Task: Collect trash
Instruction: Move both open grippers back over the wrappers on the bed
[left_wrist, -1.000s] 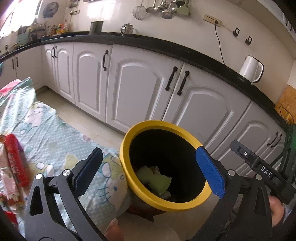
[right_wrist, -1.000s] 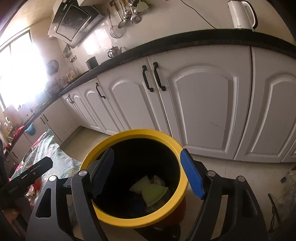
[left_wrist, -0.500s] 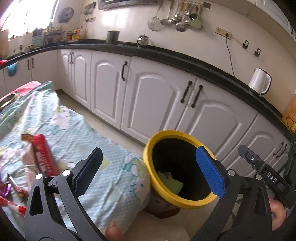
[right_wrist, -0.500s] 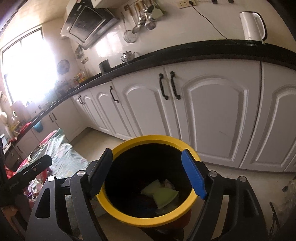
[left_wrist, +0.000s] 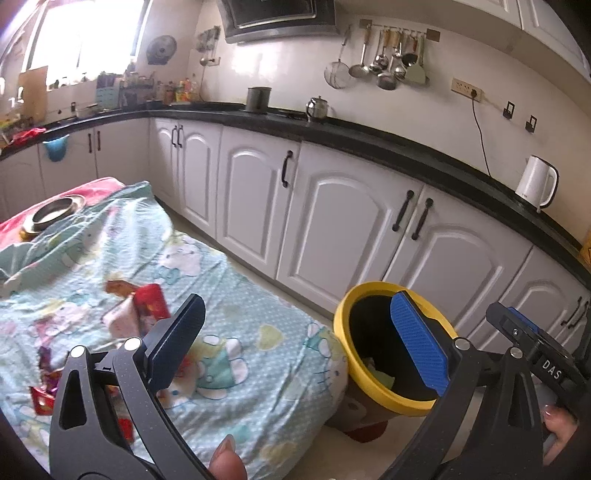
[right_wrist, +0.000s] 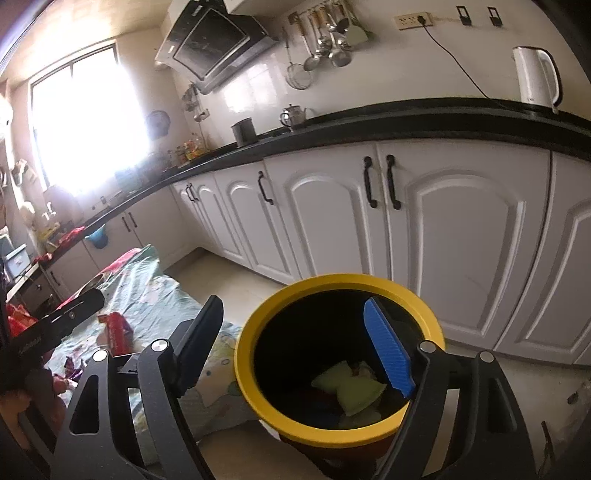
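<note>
We see the yellow-rimmed bin (right_wrist: 341, 354) at lower center already holding pale scraps (right_wrist: 347, 389). Both the left gripper (left_wrist: 299, 339) and the right gripper (right_wrist: 295, 343) gape empty. Red wrappers (left_wrist: 147, 306) at lower left on the tablecloth (left_wrist: 240, 317) remain; we judge the task partly done.

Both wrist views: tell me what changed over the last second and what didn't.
Both grippers backed up and away from the yellow-rimmed bin, which now looks smaller and lower in each view. The left gripper swung toward the patterned cloth, so more red wrappers come into view. The right gripper hangs above the bin. Unchanged: both stay open and empty, and green trash lies in the bin.
</note>
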